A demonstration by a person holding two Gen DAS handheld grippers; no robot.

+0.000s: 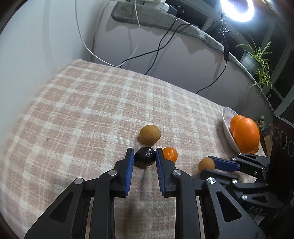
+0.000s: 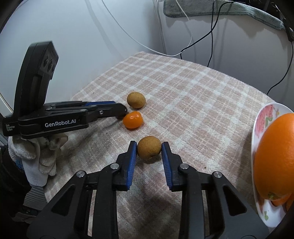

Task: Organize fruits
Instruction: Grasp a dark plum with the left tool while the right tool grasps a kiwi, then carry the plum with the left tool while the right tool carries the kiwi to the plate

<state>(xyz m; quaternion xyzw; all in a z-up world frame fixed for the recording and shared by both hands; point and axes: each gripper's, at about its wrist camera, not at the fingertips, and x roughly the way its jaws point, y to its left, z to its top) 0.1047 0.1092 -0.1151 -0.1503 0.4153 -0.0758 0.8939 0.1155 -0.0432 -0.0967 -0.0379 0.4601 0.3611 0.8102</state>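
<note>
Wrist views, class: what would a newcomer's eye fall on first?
Each pair of tongs is shut on a small fruit on the checked cloth: the left tongs on a dark fruit, the right tongs on a brown fruit. At the right edge, large oranges fill a flowered plate.

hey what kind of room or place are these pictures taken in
Probably a room in a home, set up for recording. The fruit lies on a pink checked blanket, a potted spider plant stands on the ledge behind, and a ring light with loose cables hangs over it.
</note>
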